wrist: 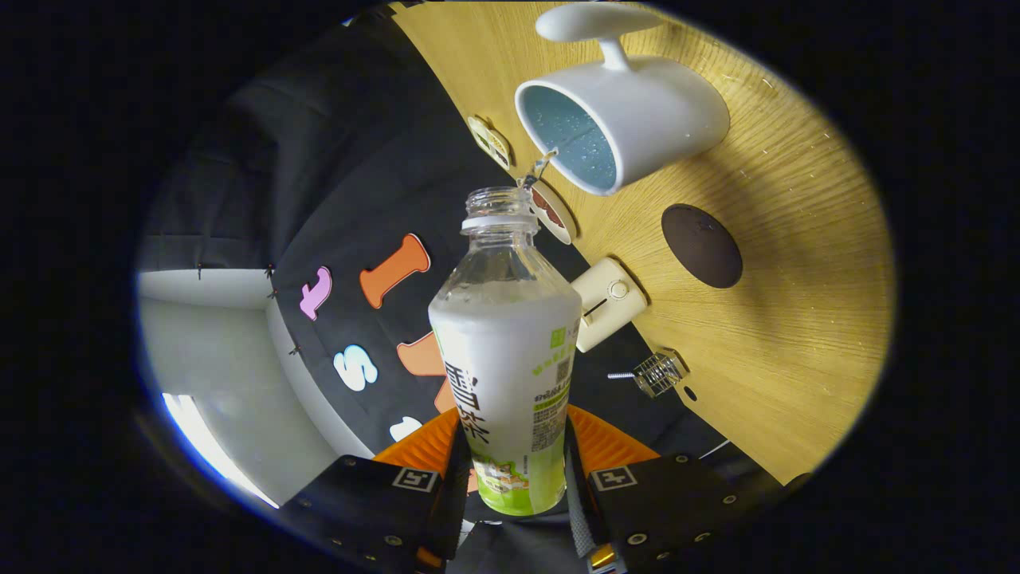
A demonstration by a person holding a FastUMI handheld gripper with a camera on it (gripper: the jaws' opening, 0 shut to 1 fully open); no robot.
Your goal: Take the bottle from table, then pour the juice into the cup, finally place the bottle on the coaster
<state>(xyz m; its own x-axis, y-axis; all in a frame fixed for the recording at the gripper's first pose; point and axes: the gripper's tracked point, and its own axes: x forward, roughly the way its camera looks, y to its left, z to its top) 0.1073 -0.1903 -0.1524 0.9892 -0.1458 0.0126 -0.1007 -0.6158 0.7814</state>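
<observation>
My gripper (514, 478) is shut on a clear plastic bottle (506, 351) with a white and green label, one finger on each side of its lower body. The bottle is uncapped and tipped over, its open neck (500, 209) pointing at a white cup (629, 119) with a blue inside. A thin stream of clear liquid (538, 169) runs from the bottle's mouth over the cup's rim. The view is rolled, so the wooden table (781, 319) stands slanted. A dark round coaster (701, 245) lies on the table beside the cup, beyond the fingers.
A cream-coloured box-like device (610, 301) sits at the table's edge near the bottle's shoulder. A small clear wire-wrapped object (658, 371) lies closer to me along that edge. Two round flat discs (489, 142) rest by the cup. Black booth cloth hangs behind.
</observation>
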